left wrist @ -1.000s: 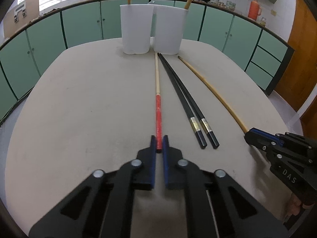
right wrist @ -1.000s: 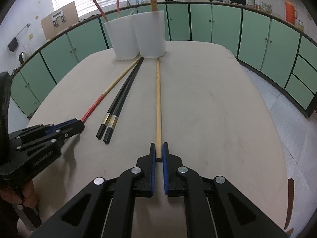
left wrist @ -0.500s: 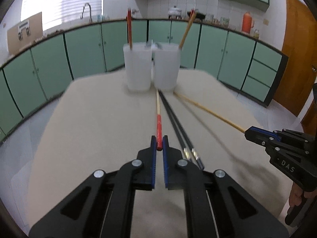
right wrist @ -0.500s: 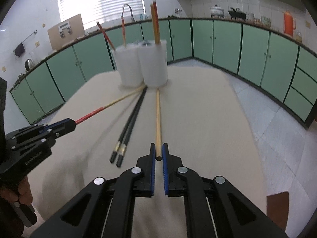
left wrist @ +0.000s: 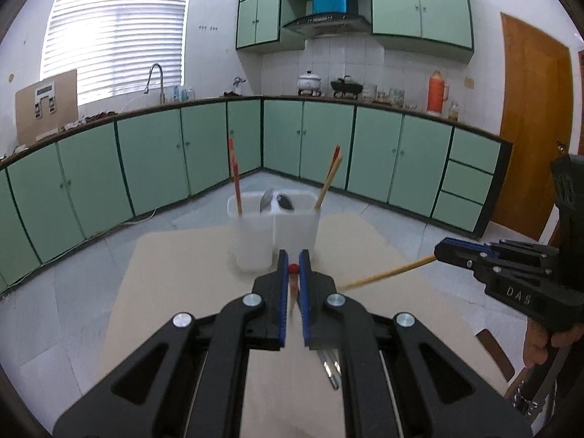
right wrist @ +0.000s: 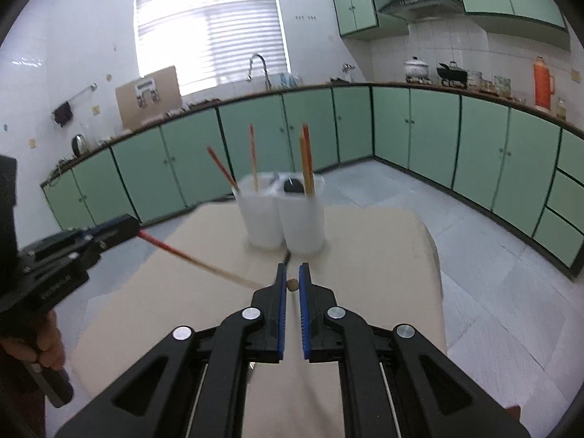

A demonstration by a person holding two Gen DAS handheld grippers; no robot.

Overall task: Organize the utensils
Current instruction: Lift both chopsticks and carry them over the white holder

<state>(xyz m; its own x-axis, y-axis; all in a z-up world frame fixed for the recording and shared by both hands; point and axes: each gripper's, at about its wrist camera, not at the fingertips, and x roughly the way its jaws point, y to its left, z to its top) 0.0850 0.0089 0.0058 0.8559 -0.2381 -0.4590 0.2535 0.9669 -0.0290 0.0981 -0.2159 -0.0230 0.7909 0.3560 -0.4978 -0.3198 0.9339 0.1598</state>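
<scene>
My left gripper (left wrist: 293, 255) is shut on a red-ended chopstick (left wrist: 292, 268), which I see end-on and lifted off the beige table (left wrist: 175, 273). From the right wrist, that red-ended chopstick (right wrist: 189, 259) slants down from the left gripper (right wrist: 133, 224). My right gripper (right wrist: 292, 270) is shut on a tan wooden chopstick (right wrist: 291, 284), also raised. The left wrist view shows the right gripper (left wrist: 438, 250) with the tan chopstick (left wrist: 387, 273) sloping down from it. Two white cups (left wrist: 252, 241) (left wrist: 295, 230) stand ahead at the table's far end. A black chopstick pair (left wrist: 330, 368) lies blurred on the table below.
Several chopsticks (right wrist: 306, 157) and a dark spoon (right wrist: 292, 185) stand in the cups (right wrist: 303, 222). Green cabinets (left wrist: 153, 160) ring the room beyond a tiled floor. A hand (left wrist: 540, 339) holds the right gripper's handle. A brown edge (left wrist: 492, 350) sits beside the table.
Both grippers have risen from the table, each carrying its chopstick. The views have tipped up from the tabletop toward the cups and the kitchen behind.
</scene>
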